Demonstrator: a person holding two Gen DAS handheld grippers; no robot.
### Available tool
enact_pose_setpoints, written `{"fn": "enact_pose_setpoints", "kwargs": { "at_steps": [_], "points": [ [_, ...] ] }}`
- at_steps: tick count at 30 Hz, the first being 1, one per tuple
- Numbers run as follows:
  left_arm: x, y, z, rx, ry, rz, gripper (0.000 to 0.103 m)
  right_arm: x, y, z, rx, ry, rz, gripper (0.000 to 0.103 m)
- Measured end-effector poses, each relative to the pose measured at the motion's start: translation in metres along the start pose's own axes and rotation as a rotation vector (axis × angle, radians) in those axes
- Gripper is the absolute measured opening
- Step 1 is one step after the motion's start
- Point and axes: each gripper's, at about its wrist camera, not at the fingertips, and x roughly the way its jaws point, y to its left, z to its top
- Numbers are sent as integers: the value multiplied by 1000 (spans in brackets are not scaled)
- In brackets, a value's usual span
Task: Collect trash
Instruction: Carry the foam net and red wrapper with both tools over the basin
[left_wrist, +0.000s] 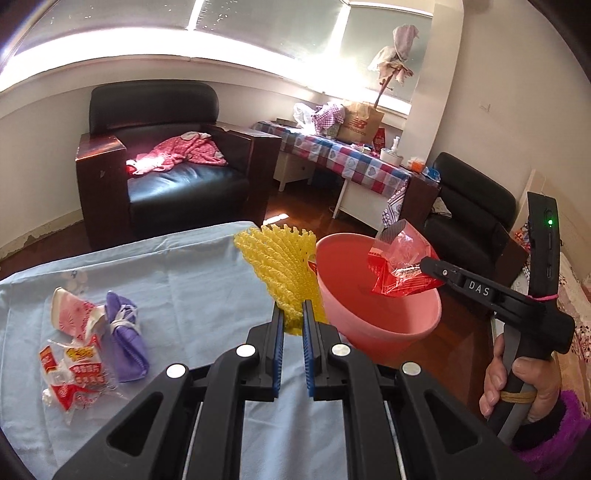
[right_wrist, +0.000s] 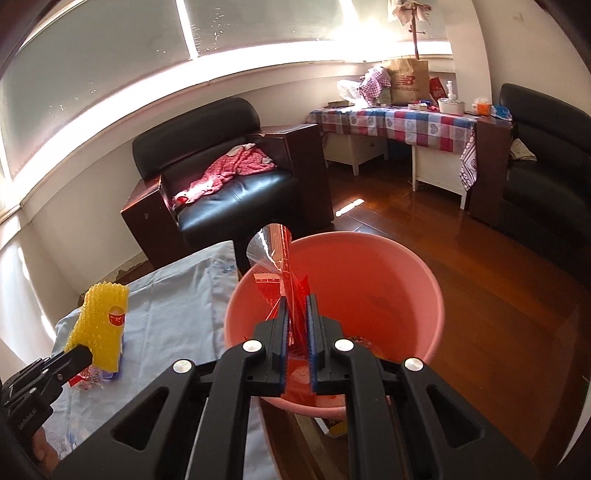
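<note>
My left gripper (left_wrist: 293, 314) is shut on a yellow foam net sleeve (left_wrist: 282, 266) and holds it above the blue-covered table (left_wrist: 184, 266), just left of a pink basin (left_wrist: 388, 325). In the right wrist view the sleeve (right_wrist: 101, 325) stands at the far left in the left gripper (right_wrist: 79, 356). My right gripper (right_wrist: 296, 306) is shut on a red and clear plastic wrapper (right_wrist: 280, 266) held over the basin (right_wrist: 369, 266). In the left wrist view the wrapper (left_wrist: 399, 266) hangs from the right gripper (left_wrist: 424, 264) above the basin's mouth.
On the table's left lie a red and white snack wrapper (left_wrist: 70, 376), a purple cloth bundle (left_wrist: 125, 332) and a pink and white wrapper (left_wrist: 72, 312). A black armchair (left_wrist: 159, 158) and a checked-cloth table (left_wrist: 332, 155) stand behind. Wooden floor (right_wrist: 480, 277) lies right of the basin.
</note>
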Motion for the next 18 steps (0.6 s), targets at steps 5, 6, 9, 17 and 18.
{"fn": "enact_pose_setpoints", "kwargs": {
  "at_steps": [5, 6, 9, 17, 18],
  "points": [
    [28, -30, 12, 39, 13, -45, 9, 0, -14, -4, -10, -2, -47, 9],
    [33, -35, 15, 45, 15, -52, 9, -1, -15, -5, -12, -1, -52, 9],
    [50, -53, 21, 77, 25, -74, 9, -1, -20, -7, -10, 3, -63, 9],
    [90, -80, 24, 105, 79, -110, 9, -1, -33, -9, 8, 9, -80, 9],
    [94, -81, 24, 106, 87, -112, 9, 0, -34, -10, 11, 10, -81, 9]
  ]
}}
